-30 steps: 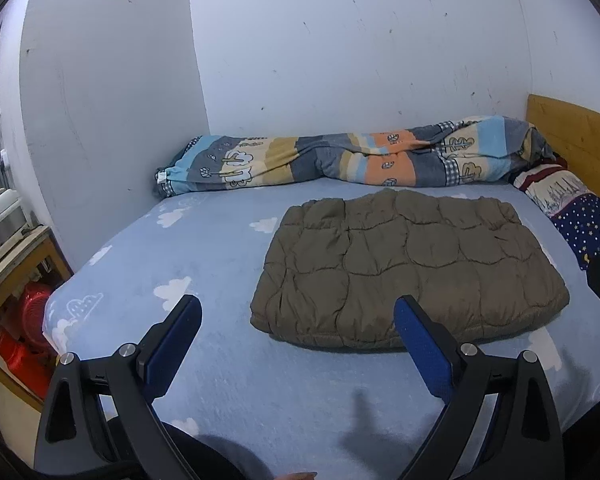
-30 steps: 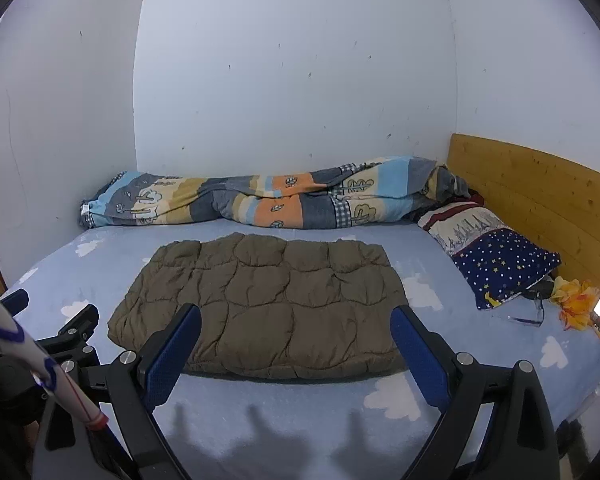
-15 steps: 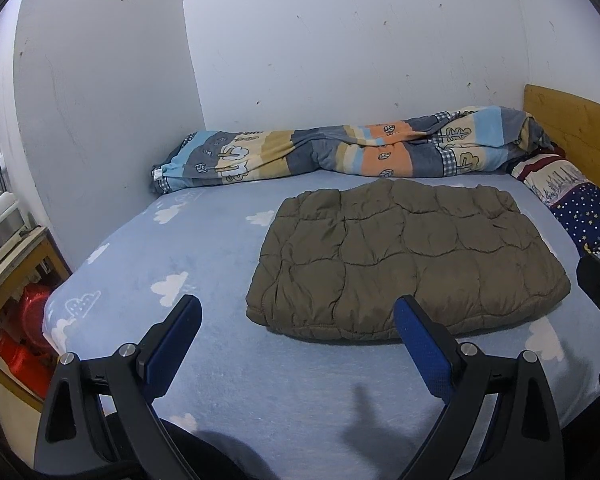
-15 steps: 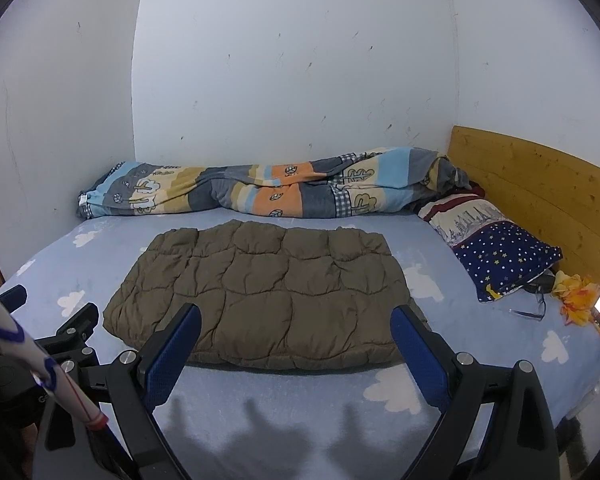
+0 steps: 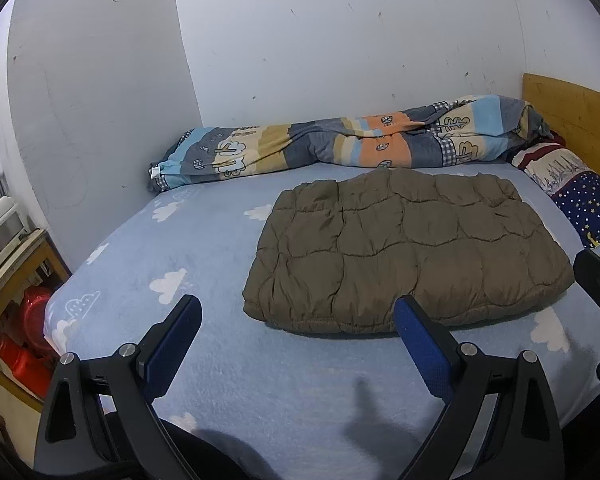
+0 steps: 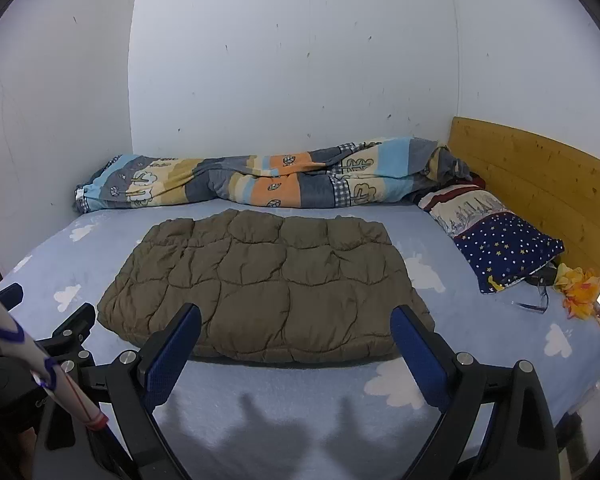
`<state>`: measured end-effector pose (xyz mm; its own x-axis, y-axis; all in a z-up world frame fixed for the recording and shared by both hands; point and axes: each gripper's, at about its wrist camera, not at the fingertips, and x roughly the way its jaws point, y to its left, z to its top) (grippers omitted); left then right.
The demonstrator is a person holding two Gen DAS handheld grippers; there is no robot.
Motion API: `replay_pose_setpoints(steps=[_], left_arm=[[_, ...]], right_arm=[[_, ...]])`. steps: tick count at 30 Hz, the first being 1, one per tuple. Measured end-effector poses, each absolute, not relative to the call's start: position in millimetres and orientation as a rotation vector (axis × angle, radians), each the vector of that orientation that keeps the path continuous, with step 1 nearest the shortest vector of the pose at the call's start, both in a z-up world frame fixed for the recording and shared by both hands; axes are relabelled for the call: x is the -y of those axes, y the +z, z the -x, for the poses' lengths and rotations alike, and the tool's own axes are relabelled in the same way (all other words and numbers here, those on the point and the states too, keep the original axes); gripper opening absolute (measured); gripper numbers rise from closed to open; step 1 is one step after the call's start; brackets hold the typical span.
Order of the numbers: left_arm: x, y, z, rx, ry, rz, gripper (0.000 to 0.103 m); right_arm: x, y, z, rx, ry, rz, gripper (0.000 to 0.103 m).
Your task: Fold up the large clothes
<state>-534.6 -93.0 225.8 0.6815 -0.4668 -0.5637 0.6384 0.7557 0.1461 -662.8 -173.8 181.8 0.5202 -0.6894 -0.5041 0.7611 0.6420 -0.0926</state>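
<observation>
Two claws, both spread wide and holding nothing: the left claw (image 5: 296, 320) fills the lower part of its frame, the right claw (image 6: 296, 320) the lower part of its own, each with blue pads apart and bare sheet between them. Neither touches cloth. Over the last second both views have drawn back and risen a little; the brown coat (image 6: 260, 284) now sits higher and smaller in frame than a second ago, and more blue sheet shows in front of the fingers. The coat itself has not shifted: it lies as the same flat, puffy rectangle in the middle of the bed (image 6: 284, 408), centre of the right view and centre-right of the left view (image 5: 404, 248), its near hem just above the fingertips in both frames.

My reading is that the fold is done, or very nearly, and the claws are retreating from it. The packet looks squared, edges stacked, no sleeve hanging out that I can see; the far edge is slightly lumpy. If another fold were wanted, the claws would have to come forward again and pinch the near hem

Beyond it, a striped quilt (image 6: 260, 180) lies rolled along the wall at the upper middle, a starry pillow (image 6: 504, 248) at right by the wooden headboard (image 6: 532, 176)
</observation>
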Motion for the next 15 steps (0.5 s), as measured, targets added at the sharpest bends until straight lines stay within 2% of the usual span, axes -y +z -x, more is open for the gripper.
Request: replay_pose_setpoints(steps=[15], left_arm=[[96.3,223.2,536.6,-0.526,-0.636,-0.364,0.096]], right_arm=[[177.6,176.8,657.7,-0.551,-0.874,-0.155,0.098]])
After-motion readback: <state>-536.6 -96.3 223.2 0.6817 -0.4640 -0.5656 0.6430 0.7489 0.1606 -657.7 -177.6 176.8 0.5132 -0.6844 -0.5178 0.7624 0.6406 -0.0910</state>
